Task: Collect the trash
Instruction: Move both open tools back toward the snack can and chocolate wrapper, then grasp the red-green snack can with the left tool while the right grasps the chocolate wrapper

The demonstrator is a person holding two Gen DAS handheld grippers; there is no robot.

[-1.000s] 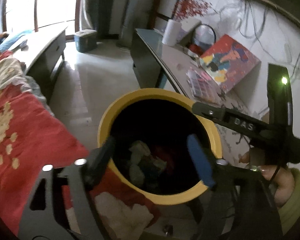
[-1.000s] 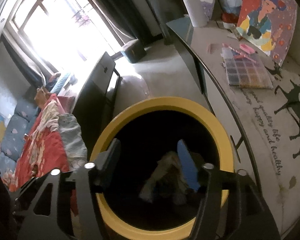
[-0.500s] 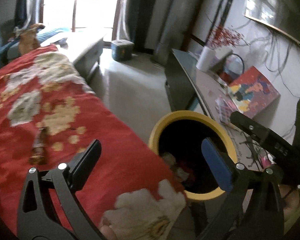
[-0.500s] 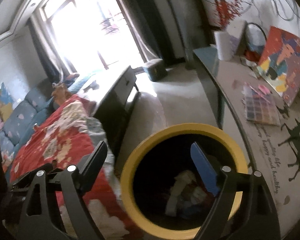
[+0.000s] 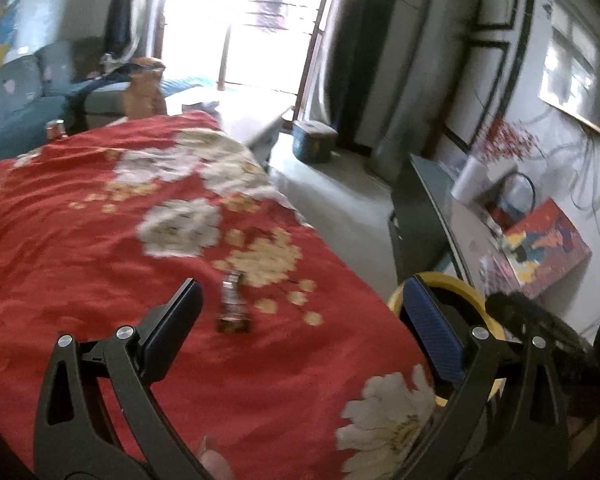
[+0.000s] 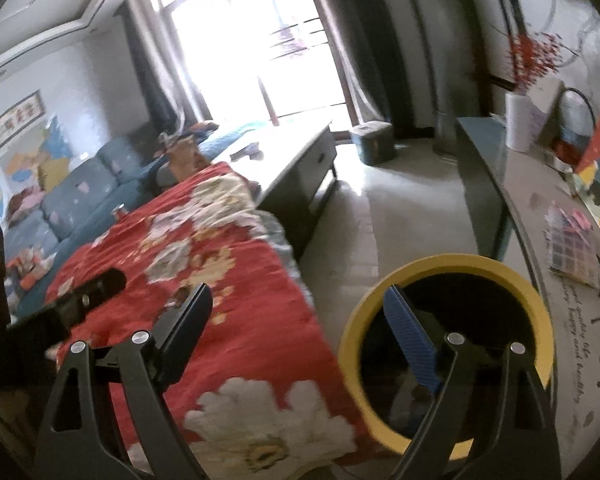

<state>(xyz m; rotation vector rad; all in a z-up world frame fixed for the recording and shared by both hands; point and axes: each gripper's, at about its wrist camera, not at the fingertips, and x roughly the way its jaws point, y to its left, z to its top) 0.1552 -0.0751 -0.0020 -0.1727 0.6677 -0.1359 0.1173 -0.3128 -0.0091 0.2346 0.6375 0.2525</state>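
The left gripper (image 5: 300, 320) has its jaws spread wide with nothing between the pads; they had just been opening, as had those of the right gripper (image 6: 300, 328), which also stands apart and empty. Each has one black finger and one with a ribbed blue pad (image 5: 432, 336).

Just ahead of the left gripper, between its fingers and a little beyond the tips, a small crumpled wrapper (image 5: 232, 308), brownish with a shiny silver end, lies on the bed (image 5: 100, 240). The bed's cover is soft red cloth, slightly wrinkled, printed with big cream and gold flowers.

To the right of the left gripper, partly behind its blue pad, sits the bin (image 5: 456, 284). In the right wrist view the bin (image 6: 452, 264) is round with a smooth yellow rim and a dark inside, right under the blue finger; pale scraps show dimly at its bottom.

Further right of the bin runs a long counter (image 6: 540, 208) with a glossy top, holding a white roll (image 6: 518, 124) and a flat colourful painting (image 5: 548, 248).
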